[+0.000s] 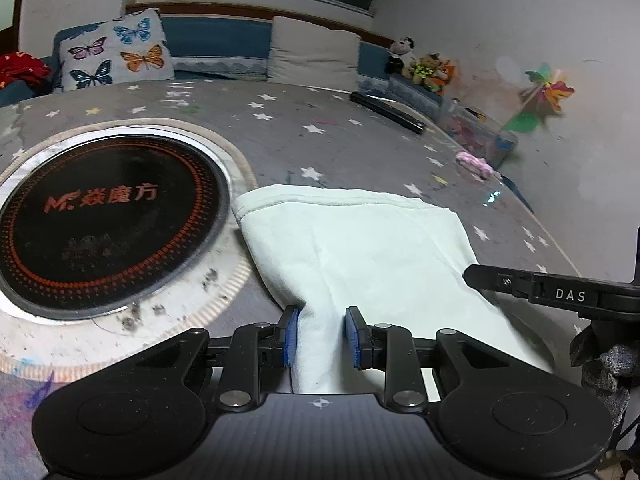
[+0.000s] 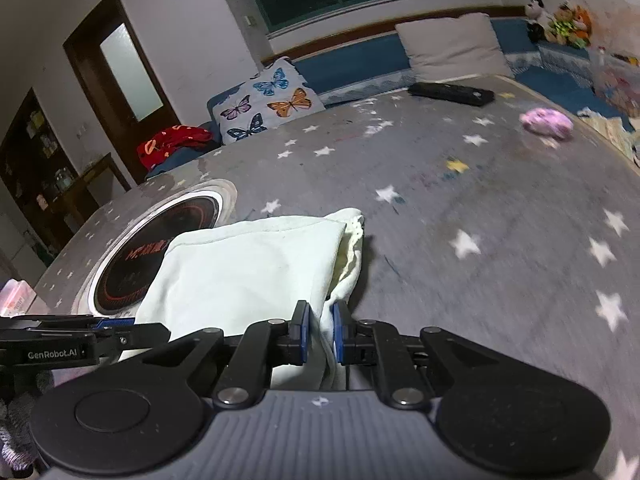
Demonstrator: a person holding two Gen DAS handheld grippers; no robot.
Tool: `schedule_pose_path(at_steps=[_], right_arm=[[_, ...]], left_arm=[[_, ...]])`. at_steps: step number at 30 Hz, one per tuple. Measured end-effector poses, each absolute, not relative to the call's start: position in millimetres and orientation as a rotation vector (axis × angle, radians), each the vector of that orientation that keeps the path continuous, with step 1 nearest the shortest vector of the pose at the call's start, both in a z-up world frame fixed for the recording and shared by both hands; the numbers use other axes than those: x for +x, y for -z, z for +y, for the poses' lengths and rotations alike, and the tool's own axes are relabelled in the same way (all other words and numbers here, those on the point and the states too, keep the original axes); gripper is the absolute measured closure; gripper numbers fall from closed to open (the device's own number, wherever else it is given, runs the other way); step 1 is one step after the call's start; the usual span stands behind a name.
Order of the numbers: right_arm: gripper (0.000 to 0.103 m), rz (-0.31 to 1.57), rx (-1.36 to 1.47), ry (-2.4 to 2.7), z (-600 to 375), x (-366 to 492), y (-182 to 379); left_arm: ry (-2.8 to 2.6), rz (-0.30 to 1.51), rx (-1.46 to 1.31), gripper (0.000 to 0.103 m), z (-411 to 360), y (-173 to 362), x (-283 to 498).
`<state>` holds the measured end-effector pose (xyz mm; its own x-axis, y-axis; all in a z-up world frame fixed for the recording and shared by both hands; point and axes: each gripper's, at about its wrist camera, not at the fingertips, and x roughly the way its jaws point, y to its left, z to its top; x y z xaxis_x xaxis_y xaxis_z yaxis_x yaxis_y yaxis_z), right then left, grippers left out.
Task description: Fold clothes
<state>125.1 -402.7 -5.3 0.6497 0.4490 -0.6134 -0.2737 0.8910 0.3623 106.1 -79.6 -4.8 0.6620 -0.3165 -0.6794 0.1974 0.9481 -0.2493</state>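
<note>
With each hand-held gripper, left point(image 1: 321, 336) and right point(image 2: 319, 330), pinching the near edge of the pale folded garment point(image 1: 360, 240) on the star-patterned surface point(image 1: 280, 140), uneven lifting can spill the layers.

My left wrist view looks down-forward, close over the cloth point(image 1: 360, 248); burner point(image 1: 108, 224) sits left. My right wrist view faces likewise. Both share cloth, burner, butterfly pillow point(image 2: 268, 100).
</note>
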Motion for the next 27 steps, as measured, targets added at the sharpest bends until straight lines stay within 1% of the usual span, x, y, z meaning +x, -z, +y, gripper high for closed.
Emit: schedule_pose_path(at_steps=[1,2,3,5,6,10,14,15,16,17,18,20,22,23,25,27], right_arm=[[0.087,0.759,0.255,-0.413,-406.1,121.9,5.6],[0.084,0.759,0.261,-0.412,-408.7,119.6,6.0],[0.084,0.756,0.266,-0.409,-410.3,118.7,6.2],[0.08,0.748,0.28,-0.403,-412.9,118.1,6.9],[0.079,0.745,0.287,-0.402,-413.1,119.2,7.5],[0.068,0.727,0.318,-0.406,-410.8,121.4,10.1],[0.068,0.714,0.308,-0.404,-405.2,122.1,11.2],[0.068,0.713,0.307,-0.404,-404.0,121.8,11.3],[0.07,0.714,0.307,-0.404,-402.9,121.4,11.3],[0.08,0.716,0.31,-0.401,-402.7,121.4,11.6],[0.084,0.72,0.319,-0.396,-403.4,121.8,12.6],[0.088,0.721,0.343,-0.39,-406.3,122.4,14.4],[0.09,0.722,0.365,-0.389,-407.9,121.7,15.6],[0.091,0.719,0.368,-0.388,-407.3,120.8,15.2],[0.093,0.706,0.368,-0.388,-405.8,118.9,12.3],[0.093,0.683,0.362,-0.392,-405.5,117.8,5.2]], left_arm=[[0.291,0.794,-0.156,0.073,-80.3,4.4,104.9],[0.288,0.791,-0.154,0.071,-80.1,3.7,103.8],[0.284,0.788,-0.153,0.07,-79.6,2.9,102.6],[0.271,0.782,-0.155,0.059,-78.3,1.6,99.9],[0.262,0.78,-0.157,0.058,-77.1,1.2,98.9],[0.246,0.792,-0.18,0.055,-72.5,3.7,99.4],[0.25,0.793,-0.181,0.054,-73.6,4.0,101.4],[0.253,0.792,-0.181,0.055,-74.1,4.1,102.0],[0.257,0.793,-0.184,0.056,-74.2,4.4,102.9],[0.262,0.795,-0.19,0.056,-73.9,4.7,103.9],[0.266,0.797,-0.196,0.058,-73.6,4.9,105.0],[0.275,0.802,-0.21,0.07,-72.9,5.6,107.2],[0.281,0.808,-0.224,0.077,-73.0,6.3,109.2],[0.283,0.811,-0.225,0.085,-74.2,5.8,110.1],[0.289,0.811,-0.219,0.091,-78.0,3.2,111.7],[0.297,0.797,-0.201,0.093,-82.6,-3.0,113.4]])
